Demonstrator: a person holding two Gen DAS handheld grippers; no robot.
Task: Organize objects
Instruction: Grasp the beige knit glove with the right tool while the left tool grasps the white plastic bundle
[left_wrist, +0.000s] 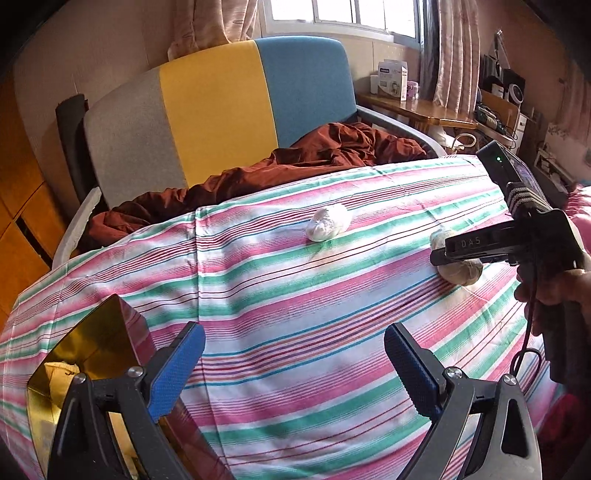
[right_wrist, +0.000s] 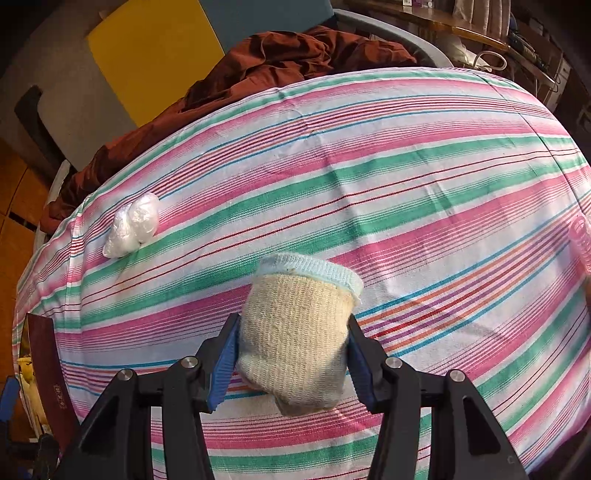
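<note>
The right gripper (right_wrist: 291, 354) clamps its 2 blue pads on the rolled cream knit sock bundle with a pale blue cuff (right_wrist: 299, 328) on the pink-and-green striped bedsheet (right_wrist: 424, 177), the white crumpled plastic-wrapped bundle (right_wrist: 133, 225) lies at 10 o'clock from it, and the left gripper (left_wrist: 295, 363) hangs spread wide, grasping nothing, beside the gold shiny box (left_wrist: 92, 347).

**Black handheld grippers with blue ribbed pads**

The left gripper (left_wrist: 295, 363) has black angular plastic fingers, silver round screws and blue ribbed pads (left_wrist: 173, 373). The right gripper (right_wrist: 291, 363) matches; its black body bears "DAS", a green light at 12 o'clock, and a black cable. The bare-skinned right hand (left_wrist: 554, 288) shows.
</note>
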